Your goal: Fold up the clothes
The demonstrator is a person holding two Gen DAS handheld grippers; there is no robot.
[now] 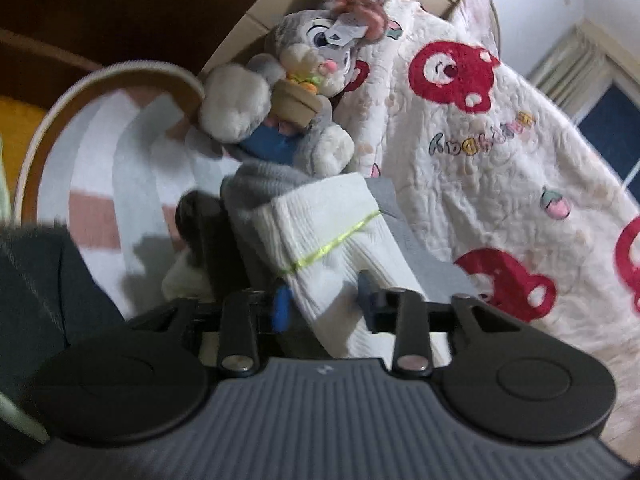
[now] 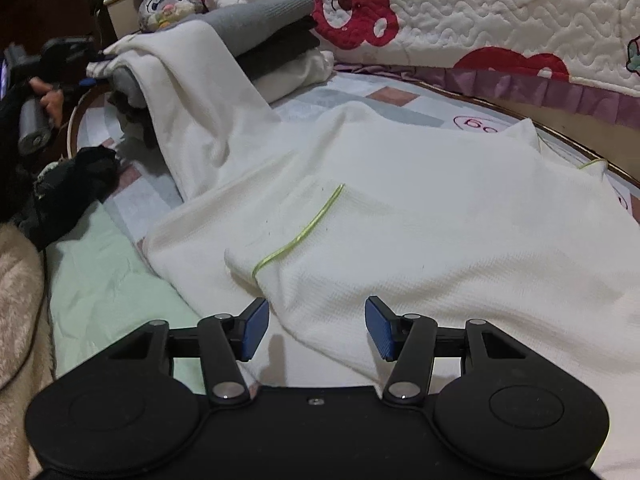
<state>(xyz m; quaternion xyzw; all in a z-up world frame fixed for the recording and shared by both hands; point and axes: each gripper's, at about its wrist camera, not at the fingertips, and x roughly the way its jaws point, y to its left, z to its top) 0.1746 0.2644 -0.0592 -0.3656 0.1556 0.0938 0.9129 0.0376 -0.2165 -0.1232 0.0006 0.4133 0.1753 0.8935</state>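
A: Starting at the left, what is there?

B: In the right wrist view a hand [image 2: 48, 100] grips the left gripper [image 2: 94, 68] at the far left edge, its fingers pinching one end of the white garment [image 2: 400, 208]. The left wrist view shows that cloth bunched between those fingers, its lime-green trim [image 1: 336, 244] running across the fold.

A: And beside it?

B: A stack of folded clothes [image 2: 276, 28], grey over dark, with the lifted white cloth draped against it. A plush rabbit [image 1: 304, 60] sits behind the stack.

A: The rest of the garment?

B: It lies spread over the bed [image 2: 100, 296], reaching to the right. The right gripper [image 2: 316, 328] hovers at its near edge, fingers spread, pinching nothing. A white quilt with red bears [image 2: 500, 12] lies at the far right.
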